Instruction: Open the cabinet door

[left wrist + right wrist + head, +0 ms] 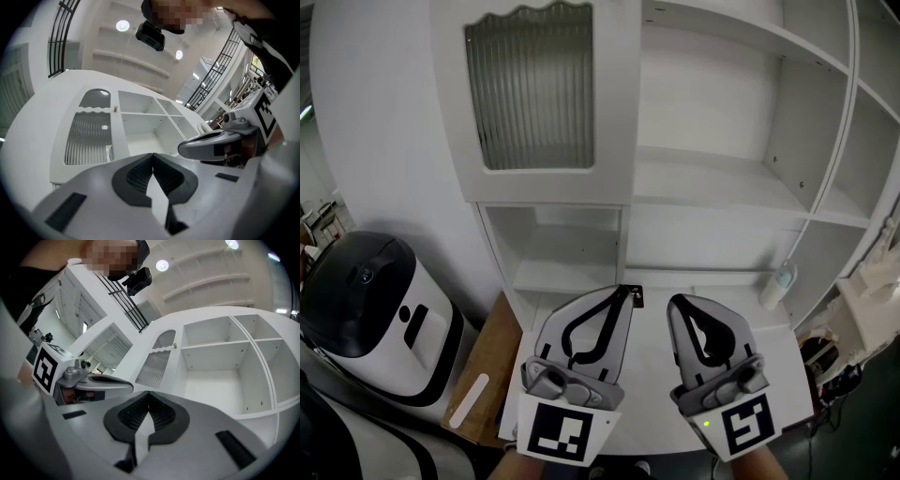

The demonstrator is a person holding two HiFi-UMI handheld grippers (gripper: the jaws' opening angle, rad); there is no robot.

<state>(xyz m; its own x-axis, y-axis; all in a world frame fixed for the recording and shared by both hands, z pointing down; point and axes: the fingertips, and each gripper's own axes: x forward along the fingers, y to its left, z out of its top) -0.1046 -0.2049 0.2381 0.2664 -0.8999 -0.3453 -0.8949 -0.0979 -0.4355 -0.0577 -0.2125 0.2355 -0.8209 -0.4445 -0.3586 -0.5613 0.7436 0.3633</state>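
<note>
Hovering side by side low before the cabinet (727,187), the left gripper (624,292) and right gripper (676,303) keep jaws pressed together on nothing, probably poised to reach the door (539,94), seemingly shut, upper left.

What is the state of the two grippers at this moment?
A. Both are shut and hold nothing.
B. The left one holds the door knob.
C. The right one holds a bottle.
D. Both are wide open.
A: the jaws of the left gripper and of the right gripper meet with nothing between them, and neither touches the cabinet door.
</note>
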